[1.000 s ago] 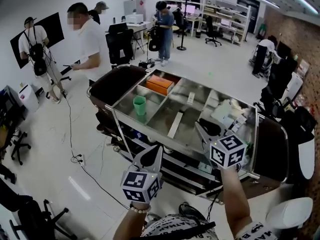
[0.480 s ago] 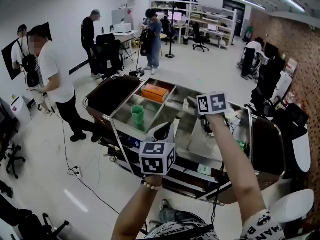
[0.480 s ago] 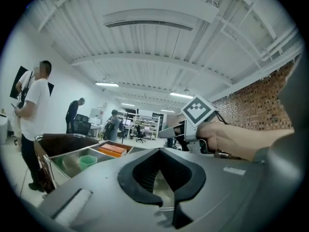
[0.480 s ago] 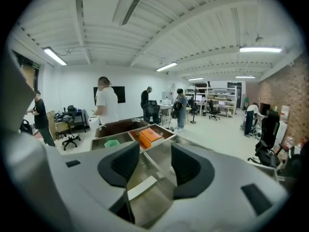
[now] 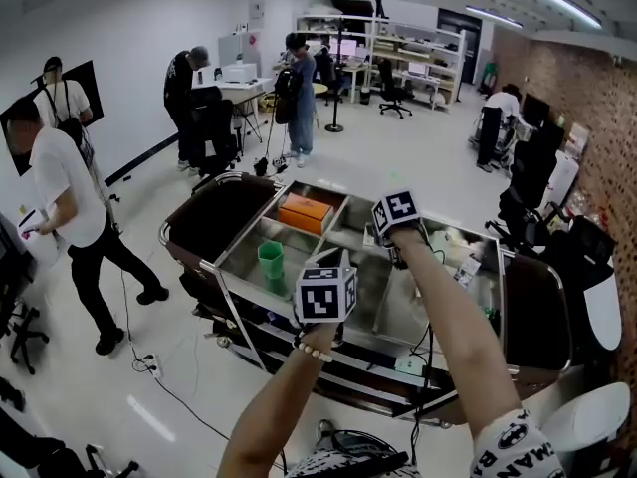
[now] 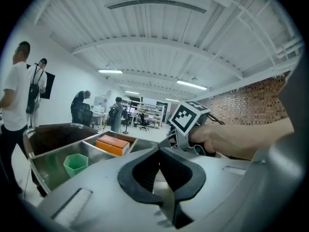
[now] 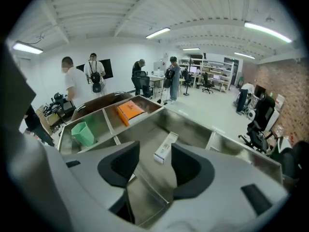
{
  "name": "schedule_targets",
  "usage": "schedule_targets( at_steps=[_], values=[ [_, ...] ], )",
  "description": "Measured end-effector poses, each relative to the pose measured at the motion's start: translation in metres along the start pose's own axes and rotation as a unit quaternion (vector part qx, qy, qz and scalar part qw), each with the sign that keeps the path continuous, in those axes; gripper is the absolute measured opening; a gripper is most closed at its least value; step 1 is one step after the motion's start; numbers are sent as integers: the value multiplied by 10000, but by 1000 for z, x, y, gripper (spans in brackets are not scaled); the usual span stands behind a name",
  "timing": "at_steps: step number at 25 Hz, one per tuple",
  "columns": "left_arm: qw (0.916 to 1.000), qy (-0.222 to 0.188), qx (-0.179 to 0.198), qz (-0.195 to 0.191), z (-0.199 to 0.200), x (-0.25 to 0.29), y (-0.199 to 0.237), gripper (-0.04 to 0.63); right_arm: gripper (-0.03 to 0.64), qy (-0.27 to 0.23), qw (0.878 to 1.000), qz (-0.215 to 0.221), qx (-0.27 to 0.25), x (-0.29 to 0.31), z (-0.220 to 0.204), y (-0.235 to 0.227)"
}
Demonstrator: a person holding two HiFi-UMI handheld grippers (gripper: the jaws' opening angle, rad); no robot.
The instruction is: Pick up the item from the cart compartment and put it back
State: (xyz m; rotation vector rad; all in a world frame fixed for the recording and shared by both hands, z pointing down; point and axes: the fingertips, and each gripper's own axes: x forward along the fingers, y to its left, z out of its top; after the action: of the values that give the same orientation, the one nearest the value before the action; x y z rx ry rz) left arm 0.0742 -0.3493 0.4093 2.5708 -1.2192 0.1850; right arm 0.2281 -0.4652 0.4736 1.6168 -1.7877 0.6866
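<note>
Right gripper view lets us look along the right gripper (image 7: pixel 155 145), whose two black jaws stand wide apart with nothing clamped. Between them, farther down, we see a slim white cardboard box (image 7: pixel 165 146). It lies flat on the floor of the middle compartment of the stainless-steel cart (image 7: pixel 110 124), and neither pad touches it. To the left, past a steel divider, a green plastic cup (image 7: pixel 83 133) stands upright in its own compartment. A flat orange box (image 7: pixel 129 111) lies in the compartment just beyond the cup.

From the left gripper view we read the left gripper (image 6: pixel 159 151) as closed: its black jaws meet at their tips and hold nothing. Ahead of it, above the cart, we see the person's right hand (image 6: pixel 212 139) wrapped round the other gripper's handle, under its cube of square markers.

From the head view we see both bare forearms reaching forward over the cart. The left gripper hangs over the near edge, close to the cup's compartment. The right gripper is farther out, over the middle of the cart, and we cannot make out the white box from this angle. Beyond the cart we see a person in a white shirt (image 5: pixel 62 182) at the left and several others standing near desks and shelves at the far end of the room.
</note>
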Motion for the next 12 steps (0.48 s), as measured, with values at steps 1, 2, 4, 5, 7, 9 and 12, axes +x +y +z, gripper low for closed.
schedule_targets(
  at_steps=[1, 2, 4, 5, 7, 9, 12],
  values=[
    [10000, 86, -43, -20, -3, 9, 0, 5, 219, 124, 9999, 27, 92, 8, 0, -3],
    [9998, 174, -53, -44, -7, 16, 0, 6, 219, 268, 9995, 62, 177, 16, -3, -5],
    [9995, 311, -25, -86, -11, 28, -1, 6, 218, 571, 9980, 104, 260, 31, -9, -9],
    [9993, 358, -20, -97, -12, 34, 0, 5, 218, 694, 9972, 112, 267, 37, -11, -9],
    [9989, 444, -73, -105, -13, 43, 4, 5, 218, 889, 9955, 137, 294, 50, -15, -8],
    [9984, 535, -133, -115, -14, 50, 9, 5, 218, 1049, 9936, 197, 378, 62, -19, -6],
    [9975, 680, -141, -124, -18, 59, 12, 5, 218, 1309, 9899, 199, 511, 75, -26, -8]
  ],
)
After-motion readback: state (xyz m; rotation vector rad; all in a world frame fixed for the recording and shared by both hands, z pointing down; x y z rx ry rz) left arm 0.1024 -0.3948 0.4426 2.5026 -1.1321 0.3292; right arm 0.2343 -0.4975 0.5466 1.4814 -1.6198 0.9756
